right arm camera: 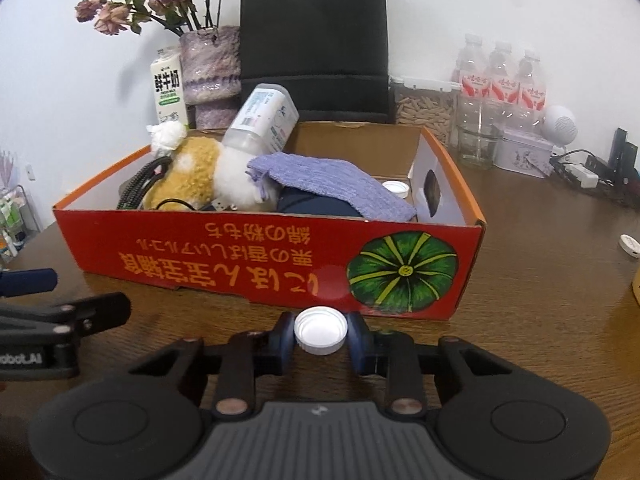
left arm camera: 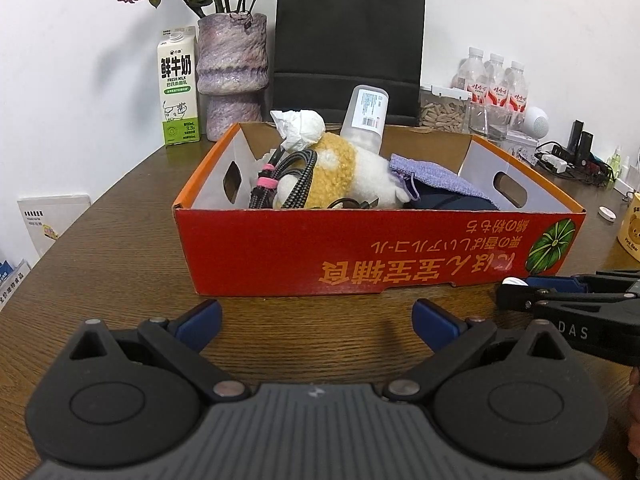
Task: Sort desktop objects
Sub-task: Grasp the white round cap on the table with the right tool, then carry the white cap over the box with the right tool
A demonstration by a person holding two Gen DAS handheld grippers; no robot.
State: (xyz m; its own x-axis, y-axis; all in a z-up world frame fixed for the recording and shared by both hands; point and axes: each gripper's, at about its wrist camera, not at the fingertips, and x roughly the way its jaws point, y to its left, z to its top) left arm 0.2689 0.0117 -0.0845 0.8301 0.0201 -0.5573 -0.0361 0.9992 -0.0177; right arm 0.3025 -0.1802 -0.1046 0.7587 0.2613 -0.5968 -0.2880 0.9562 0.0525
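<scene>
the right gripper [right arm camera: 321,334] is clamped on a white bottle cap [right arm camera: 321,330] just in front of the red box [right arm camera: 240,264]; the left gripper [left arm camera: 316,320] waits spread apart. next, lift the cap over the near wall.

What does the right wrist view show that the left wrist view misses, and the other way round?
Only the right wrist view: the right gripper shut on a white bottle cap, and a second white cap inside the box.

Only the left wrist view: the left gripper open over bare table, and a yellow bear-print cup at the right edge.

Both: the red cardboard box, plush toy, purple cloth, milk carton and black paper bag.
</scene>
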